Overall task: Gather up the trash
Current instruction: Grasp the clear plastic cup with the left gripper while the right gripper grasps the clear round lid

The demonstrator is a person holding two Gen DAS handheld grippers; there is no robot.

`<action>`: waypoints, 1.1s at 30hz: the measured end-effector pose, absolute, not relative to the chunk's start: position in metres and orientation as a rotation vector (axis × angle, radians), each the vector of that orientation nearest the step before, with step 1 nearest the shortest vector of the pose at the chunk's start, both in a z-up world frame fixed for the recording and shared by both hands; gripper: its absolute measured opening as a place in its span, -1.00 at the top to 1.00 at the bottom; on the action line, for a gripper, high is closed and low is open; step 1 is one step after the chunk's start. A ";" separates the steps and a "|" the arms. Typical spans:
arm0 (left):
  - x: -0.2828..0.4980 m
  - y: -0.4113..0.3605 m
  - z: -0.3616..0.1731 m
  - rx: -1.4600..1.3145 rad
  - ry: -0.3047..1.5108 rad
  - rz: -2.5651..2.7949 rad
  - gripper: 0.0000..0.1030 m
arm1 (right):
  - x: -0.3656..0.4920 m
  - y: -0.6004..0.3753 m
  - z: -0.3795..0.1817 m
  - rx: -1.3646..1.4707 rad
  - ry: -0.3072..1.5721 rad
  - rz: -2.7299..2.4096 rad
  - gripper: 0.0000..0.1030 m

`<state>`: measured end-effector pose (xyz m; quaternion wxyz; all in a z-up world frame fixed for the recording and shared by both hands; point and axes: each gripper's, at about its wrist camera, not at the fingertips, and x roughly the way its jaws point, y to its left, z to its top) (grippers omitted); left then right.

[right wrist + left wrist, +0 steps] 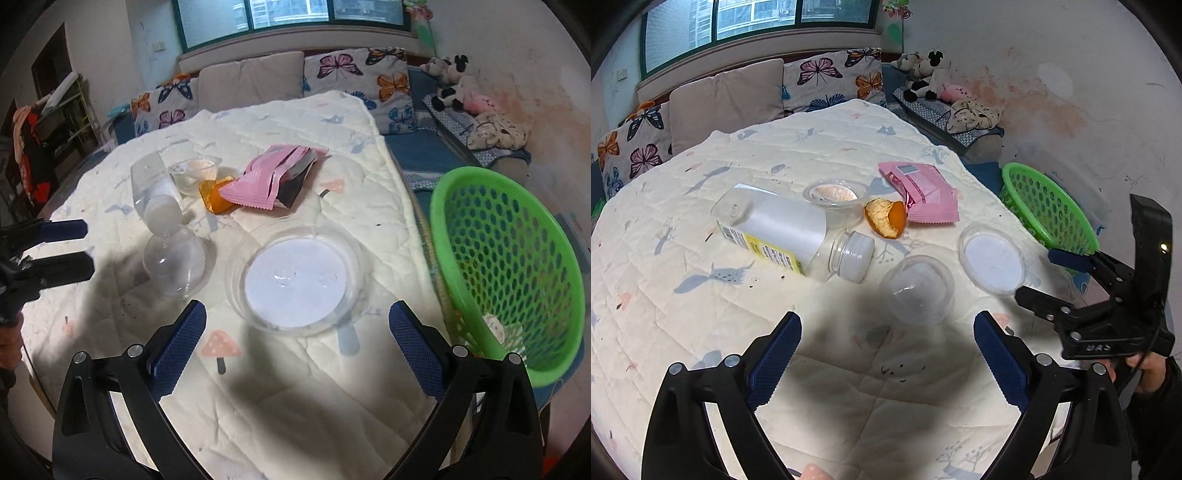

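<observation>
— Which one goes first, do you reckon?

— The round clear lid (297,282), I'd say. It lies flat on the quilted table (280,398), straight ahead of the right gripper (297,330), just past its fingertips. The green basket (506,258) sits off the table's edge, to that gripper's right.

— Holding anything?

— No. Both spread wide, empty. The left gripper (888,345) points at the little clear dome cup (916,290); the lid is further to its right.

— And the bottle (792,230)?

— On its side, cap toward the left gripper, long axis slanting away leftward. Peel (886,218) and pink wrapper (921,192) lie beyond, well apart from either.
</observation>
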<state>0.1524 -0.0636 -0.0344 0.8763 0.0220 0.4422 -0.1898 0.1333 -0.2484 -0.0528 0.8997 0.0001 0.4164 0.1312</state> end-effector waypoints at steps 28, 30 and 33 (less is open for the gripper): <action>0.171 -0.091 -0.055 0.079 0.956 -0.418 -0.56 | 0.153 -0.250 -0.071 0.002 0.897 0.278 -0.74; 0.174 -0.094 -0.058 0.078 0.963 -0.416 -0.54 | 0.151 -0.254 -0.069 0.018 0.899 0.285 -0.74; 0.180 -0.099 -0.064 0.083 0.972 -0.407 -0.54 | 0.146 -0.257 -0.065 0.030 0.895 0.284 -0.74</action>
